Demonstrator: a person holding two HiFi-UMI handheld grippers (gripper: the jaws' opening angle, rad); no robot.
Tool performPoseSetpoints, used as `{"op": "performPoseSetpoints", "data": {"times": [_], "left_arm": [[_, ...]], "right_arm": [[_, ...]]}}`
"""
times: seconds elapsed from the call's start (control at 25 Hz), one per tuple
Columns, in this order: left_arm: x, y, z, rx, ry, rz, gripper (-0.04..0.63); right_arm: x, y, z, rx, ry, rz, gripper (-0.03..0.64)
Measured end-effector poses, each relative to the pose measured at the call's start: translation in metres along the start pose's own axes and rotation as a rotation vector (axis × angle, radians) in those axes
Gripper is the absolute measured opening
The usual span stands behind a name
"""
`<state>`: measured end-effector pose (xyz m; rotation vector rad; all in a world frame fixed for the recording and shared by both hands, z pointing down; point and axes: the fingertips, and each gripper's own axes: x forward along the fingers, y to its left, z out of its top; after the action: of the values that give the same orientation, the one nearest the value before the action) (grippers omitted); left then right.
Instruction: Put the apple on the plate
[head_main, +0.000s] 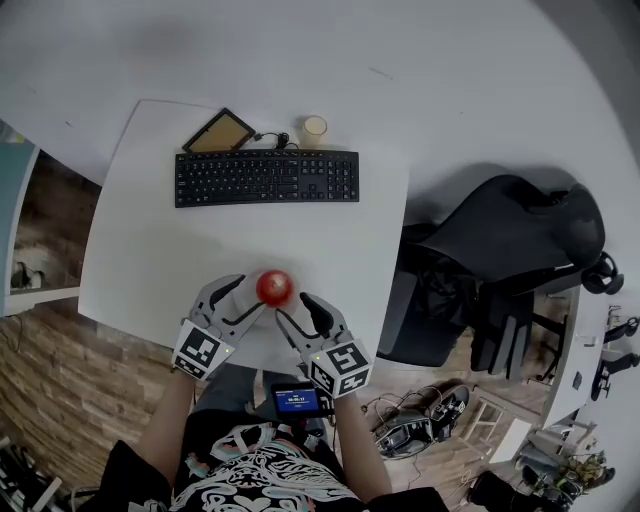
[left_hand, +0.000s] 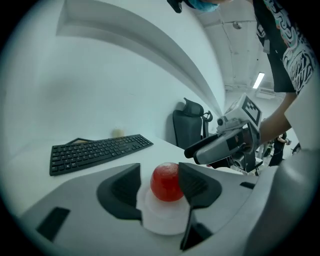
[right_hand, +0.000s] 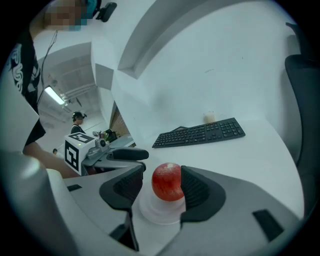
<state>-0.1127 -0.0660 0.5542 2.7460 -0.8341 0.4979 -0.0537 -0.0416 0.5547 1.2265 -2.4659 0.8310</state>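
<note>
Where plate (right_hand: 150, 214) rests: white desk (head_main: 180, 250), keyboard (head_main: 267, 178) | black chair (head_main: 500, 250) | wood floor (head_main: 60, 370)

The apple (head_main: 274, 288) looks glossy and smooth, the plate (left_hand: 160, 222) smooth plastic, the table (head_main: 250, 240) matt, the keyboard (head_main: 266, 178) matt plastic.

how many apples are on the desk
1. The apple sits on a small white plate near the front edge of the desk, on the near side of the keyboard. No other shows, and nothing here looks able to hide one.
</note>
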Motion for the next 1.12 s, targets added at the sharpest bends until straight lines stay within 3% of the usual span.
{"op": "performPoseSetpoints", "data": {"times": [0.04, 0.08, 0.12, 0.24, 0.44, 0.88, 1.12], "left_arm": [[-0.004, 0.003, 0.004, -0.007, -0.027, 0.021, 0.175], [-0.007, 0.006, 0.007, -0.017, -0.039, 0.037, 0.058], [-0.010, 0.007, 0.008, -0.030, -0.038, 0.047, 0.038], [-0.012, 0.009, 0.005, -0.053, -0.018, 0.047, 0.025], [-0.016, 0.004, 0.007, -0.021, -0.005, 0.048, 0.015], [-0.033, -0.005, 0.047, 0.010, -0.071, 0.097, 0.015], [-0.049, -0.003, 0.082, 0.049, -0.132, 0.149, 0.015]], "right_arm": [[-0.003, 0.001, 0.003, -0.022, -0.013, -0.003, 0.253], [-0.005, 0.000, 0.005, -0.046, -0.026, -0.019, 0.168], [-0.008, -0.002, 0.007, -0.067, -0.034, -0.038, 0.042], [-0.010, -0.005, 0.012, -0.107, -0.044, -0.061, 0.029], [-0.011, -0.010, 0.011, -0.134, -0.016, -0.134, 0.029], [-0.039, -0.003, 0.030, -0.181, -0.076, -0.210, 0.029], [-0.060, 0.007, 0.062, -0.202, -0.165, -0.240, 0.029]]}}
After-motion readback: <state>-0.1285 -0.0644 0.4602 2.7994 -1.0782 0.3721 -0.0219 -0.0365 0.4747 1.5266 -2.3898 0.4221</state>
